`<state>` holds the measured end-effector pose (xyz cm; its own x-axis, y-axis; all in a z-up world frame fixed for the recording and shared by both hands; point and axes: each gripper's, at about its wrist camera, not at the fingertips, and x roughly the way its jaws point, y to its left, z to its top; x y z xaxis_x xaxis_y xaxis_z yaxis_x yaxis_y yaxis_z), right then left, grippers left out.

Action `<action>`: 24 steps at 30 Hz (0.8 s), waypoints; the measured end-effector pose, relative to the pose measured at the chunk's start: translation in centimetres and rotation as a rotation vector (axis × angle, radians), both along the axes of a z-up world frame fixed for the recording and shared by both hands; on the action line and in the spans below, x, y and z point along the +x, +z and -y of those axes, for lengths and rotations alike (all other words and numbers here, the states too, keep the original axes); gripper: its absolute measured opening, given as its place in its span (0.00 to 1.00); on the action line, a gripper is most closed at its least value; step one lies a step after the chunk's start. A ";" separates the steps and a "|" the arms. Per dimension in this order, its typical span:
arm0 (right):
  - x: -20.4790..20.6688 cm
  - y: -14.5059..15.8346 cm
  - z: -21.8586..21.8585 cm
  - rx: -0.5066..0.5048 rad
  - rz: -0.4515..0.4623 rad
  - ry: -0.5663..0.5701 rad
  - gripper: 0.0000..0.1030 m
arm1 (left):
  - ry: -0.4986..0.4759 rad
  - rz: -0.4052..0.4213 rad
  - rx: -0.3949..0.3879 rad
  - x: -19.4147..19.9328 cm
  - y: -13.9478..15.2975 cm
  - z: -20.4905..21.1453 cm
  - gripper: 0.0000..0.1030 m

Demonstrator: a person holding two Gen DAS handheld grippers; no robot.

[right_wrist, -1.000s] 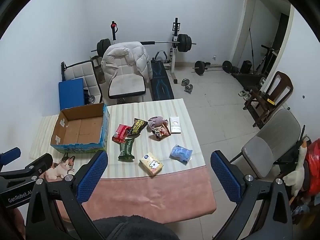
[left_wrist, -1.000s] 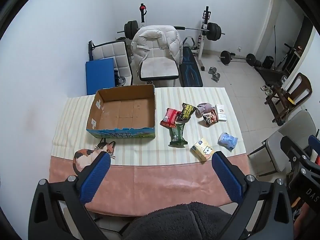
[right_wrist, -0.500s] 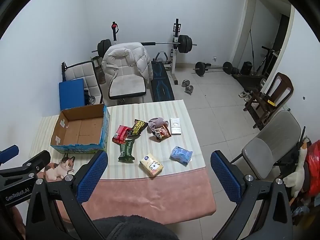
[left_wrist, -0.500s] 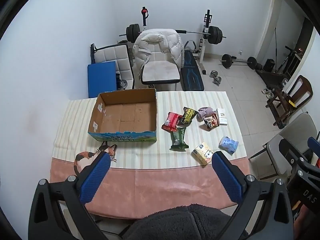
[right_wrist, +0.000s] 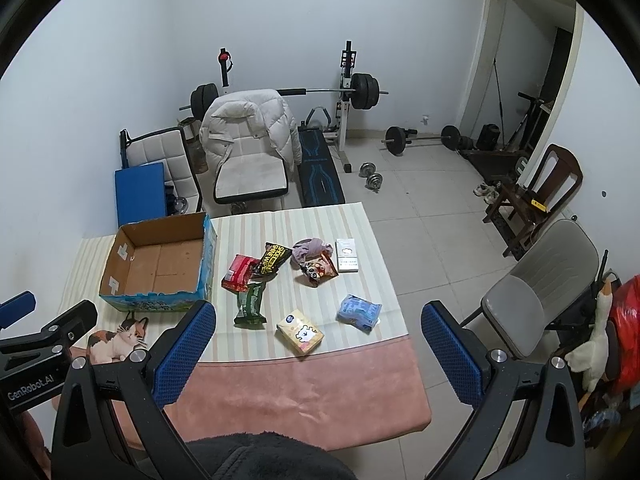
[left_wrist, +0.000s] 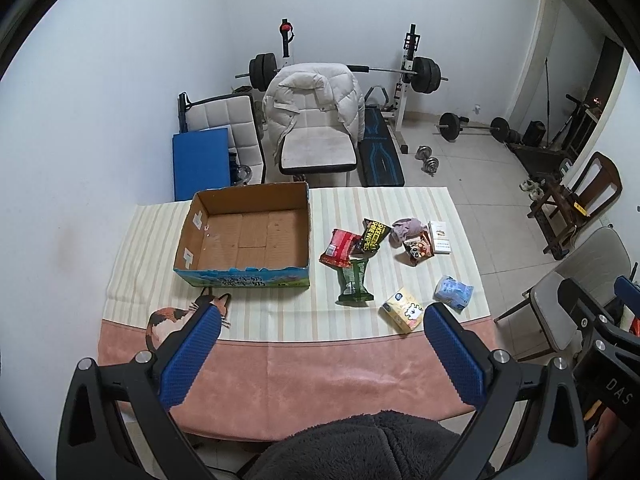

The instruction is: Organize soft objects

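Note:
An empty cardboard box (left_wrist: 248, 236) (right_wrist: 160, 264) stands on the table's left half. To its right lie several soft packs: a red pack (left_wrist: 340, 242) (right_wrist: 239, 273), a black-yellow pack (left_wrist: 375, 234) (right_wrist: 273, 259), a green pack (left_wrist: 354, 282) (right_wrist: 250, 304), a yellow tissue pack (left_wrist: 403, 309) (right_wrist: 300, 332), a blue tissue pack (left_wrist: 454, 293) (right_wrist: 359, 312), a mauve cloth (left_wrist: 406, 227) (right_wrist: 310, 249) and a cartoon snack bag (left_wrist: 418, 249) (right_wrist: 320, 270). My left gripper (left_wrist: 320, 356) and right gripper (right_wrist: 318, 354) are open and empty, high above the table's near edge.
A white carton (left_wrist: 439, 237) (right_wrist: 346, 260) lies beside the cloth. The table has a striped and pink cloth (left_wrist: 320, 368). Behind it stand a chair with a white jacket (left_wrist: 316, 124), a weight bench and barbells. A grey chair (right_wrist: 540, 296) stands at the right.
Both grippers have drawn slightly back and up, so the table looks a little smaller and lower in view. Nothing on the table has moved.

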<state>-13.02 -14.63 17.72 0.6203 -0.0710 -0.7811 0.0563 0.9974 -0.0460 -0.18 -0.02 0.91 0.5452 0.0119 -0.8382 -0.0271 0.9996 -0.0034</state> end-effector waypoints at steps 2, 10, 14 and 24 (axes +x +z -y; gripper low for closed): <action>-0.1 0.1 0.2 0.000 0.001 -0.002 1.00 | -0.001 0.001 0.002 -0.1 0.0 0.1 1.00; 0.0 0.5 0.1 0.001 0.008 -0.004 1.00 | 0.001 0.018 0.010 0.0 0.4 0.4 1.00; 0.1 0.7 0.3 0.002 0.009 -0.002 1.00 | 0.002 0.024 0.011 0.0 0.4 0.4 1.00; 0.6 1.1 0.0 0.001 0.013 0.006 1.00 | 0.003 0.037 0.009 0.0 0.6 0.3 1.00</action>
<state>-12.42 -14.60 18.78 0.6309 -0.0665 -0.7730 0.0510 0.9977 -0.0442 -0.22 -0.34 1.52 0.5761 0.0211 -0.8171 -0.0297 0.9995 0.0049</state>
